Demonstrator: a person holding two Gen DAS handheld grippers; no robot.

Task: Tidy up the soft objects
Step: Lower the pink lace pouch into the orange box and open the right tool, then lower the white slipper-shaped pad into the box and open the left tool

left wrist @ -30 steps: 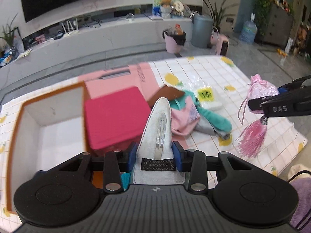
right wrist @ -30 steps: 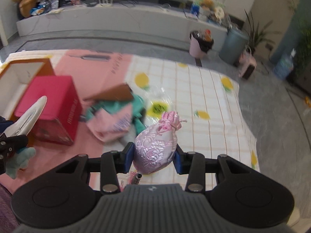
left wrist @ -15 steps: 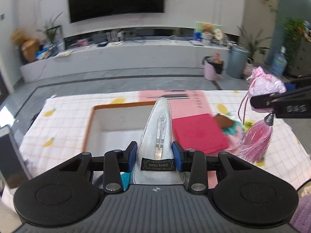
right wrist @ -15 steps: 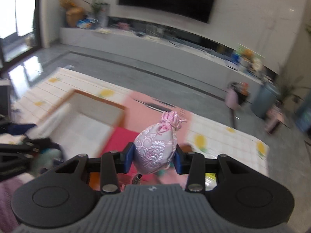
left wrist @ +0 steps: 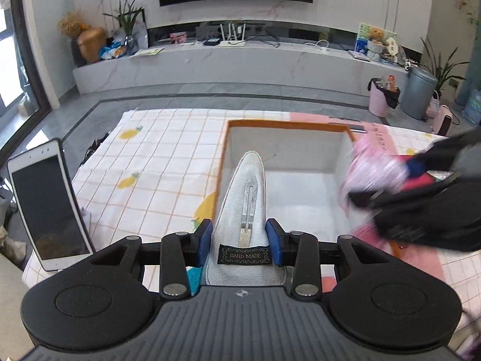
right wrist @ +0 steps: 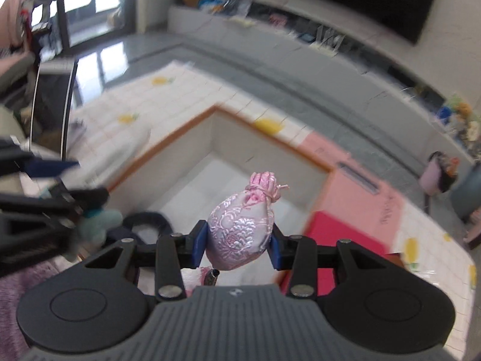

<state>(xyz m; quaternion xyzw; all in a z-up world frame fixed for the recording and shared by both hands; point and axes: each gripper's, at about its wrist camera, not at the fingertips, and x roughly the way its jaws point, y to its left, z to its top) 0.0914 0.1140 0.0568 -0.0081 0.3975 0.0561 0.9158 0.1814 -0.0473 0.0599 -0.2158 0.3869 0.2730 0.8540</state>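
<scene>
Box (left wrist: 285,189) empty, nothing stored yet: left gripper (left wrist: 239,238) pinches white hair clip (left wrist: 245,207), right gripper (right wrist: 238,244) pinches pink pouch (right wrist: 240,230), both over it.

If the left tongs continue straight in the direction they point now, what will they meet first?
Probably the white inside of the orange-rimmed box. The left tongs, shut on a white fabric hair clip, aim down into it. Nothing seems to lie between, though depth is uncertain.
</scene>
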